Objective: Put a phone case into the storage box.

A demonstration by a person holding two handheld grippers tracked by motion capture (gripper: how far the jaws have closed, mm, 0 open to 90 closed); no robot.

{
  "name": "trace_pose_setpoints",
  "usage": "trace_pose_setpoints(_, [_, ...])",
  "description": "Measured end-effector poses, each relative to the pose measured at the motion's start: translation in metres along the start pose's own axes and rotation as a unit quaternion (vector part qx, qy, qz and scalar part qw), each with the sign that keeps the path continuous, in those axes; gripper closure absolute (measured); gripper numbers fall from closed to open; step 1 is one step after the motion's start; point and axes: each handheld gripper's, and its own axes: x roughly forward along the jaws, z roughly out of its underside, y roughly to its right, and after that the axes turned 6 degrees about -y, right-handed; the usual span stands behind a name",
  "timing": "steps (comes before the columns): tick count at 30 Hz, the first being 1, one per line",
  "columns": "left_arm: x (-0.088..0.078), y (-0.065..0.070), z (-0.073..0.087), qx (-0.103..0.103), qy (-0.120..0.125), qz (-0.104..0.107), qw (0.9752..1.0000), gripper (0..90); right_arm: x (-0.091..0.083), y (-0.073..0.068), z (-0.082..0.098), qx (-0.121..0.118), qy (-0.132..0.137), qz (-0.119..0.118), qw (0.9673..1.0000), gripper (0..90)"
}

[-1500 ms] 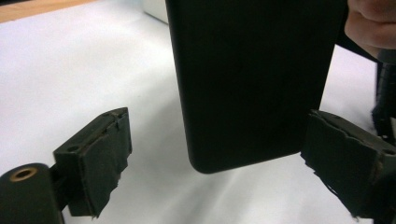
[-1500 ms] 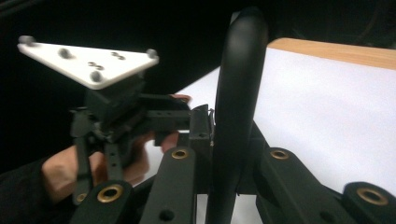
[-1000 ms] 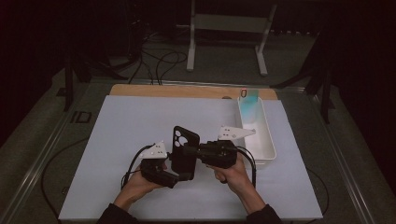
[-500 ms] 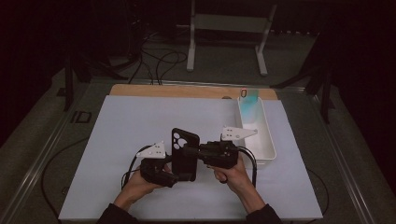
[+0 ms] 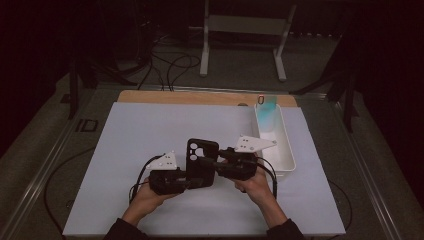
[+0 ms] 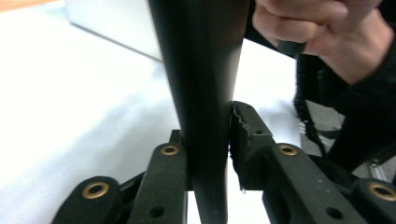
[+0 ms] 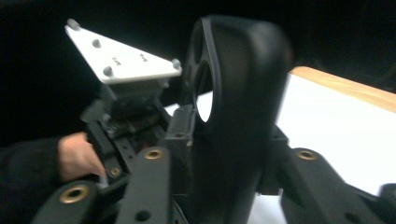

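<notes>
Black phone case (image 5: 201, 162) held up above the white mat (image 5: 140, 130), between the two hands, near the front middle of the table. Camera cut-out at the far end of the case, away from the person.

Left gripper (image 5: 187, 181) at the near end of the case, jaws having just been closing; in the left gripper view, case (image 6: 203, 93) standing upright between the jaws, left jaw flat against it, right jaw touching or a hair off, hard to say for sure in that close view. Taken as gripped.

Right gripper (image 5: 207, 162) reaching in from the right side, across the case's middle. Jaws having just been opening, case (image 7: 238, 107) between them in the right gripper view, its edge blurred; jaws apparently loose on either side rather than pressing.

White tray (image 5: 287, 150) on the mat just right of the right hand (image 5: 255, 182), a pale green item (image 5: 267, 112) at its far end. Left hand (image 5: 150, 195) under its gripper, near the mat's front edge.
</notes>
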Motion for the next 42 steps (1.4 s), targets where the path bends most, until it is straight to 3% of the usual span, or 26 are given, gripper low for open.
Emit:
trace_pose_setpoints(4, [0.0, 0.0, 0.0, 0.0, -0.006, -0.023, 0.9997, 83.5, 0.005, -0.003, 0.0, -0.011, -0.018, 0.025, 0.9995, 50.9])
trace_pose_setpoints(11, [-0.001, 0.002, -0.001, 0.004, -0.003, -0.048, 0.9988, 84.6, 0.011, -0.006, -0.001, -0.019, -0.032, 0.041, 0.9985, 38.4])
trace_pose_setpoints(13, [-0.003, 0.002, -0.001, 0.002, 0.005, -0.054, 0.9986, 84.9, 0.011, -0.006, -0.002, -0.023, -0.036, 0.057, 0.9975, 36.1])
trace_pose_setpoints(23, [-0.013, -0.001, -0.002, -0.02, 0.026, -0.106, 0.9938, 85.0, 0.014, -0.003, 0.001, 0.007, -0.053, 0.094, 0.9942, 16.4])
trace_pose_setpoints(25, [-0.013, -0.001, -0.002, -0.02, 0.026, -0.106, 0.9938, 85.0, 0.014, -0.003, 0.001, 0.01, -0.052, 0.097, 0.9939, 14.4])
trace_pose_setpoints(27, [-0.013, 0.001, -0.003, -0.021, 0.023, -0.133, 0.9906, 84.9, 0.014, -0.004, 0.0, 0.012, -0.057, 0.108, 0.9924, 11.5])
trace_pose_setpoints(32, [-0.013, 0.003, -0.004, -0.024, 0.023, -0.151, 0.9881, 84.8, 0.015, -0.006, -0.002, 0.017, -0.059, 0.111, 0.992, 9.1])
trace_pose_setpoints(36, [-0.014, 0.005, -0.005, -0.022, 0.023, -0.171, 0.9848, 84.8, 0.016, -0.008, -0.005, 0.015, -0.052, 0.114, 0.992, 9.0])
trace_pose_setpoints(42, [-0.012, 0.008, -0.006, -0.019, 0.024, -0.187, 0.9819, 84.8, 0.016, -0.012, -0.012, 0.021, -0.036, 0.127, 0.9911, 9.1])
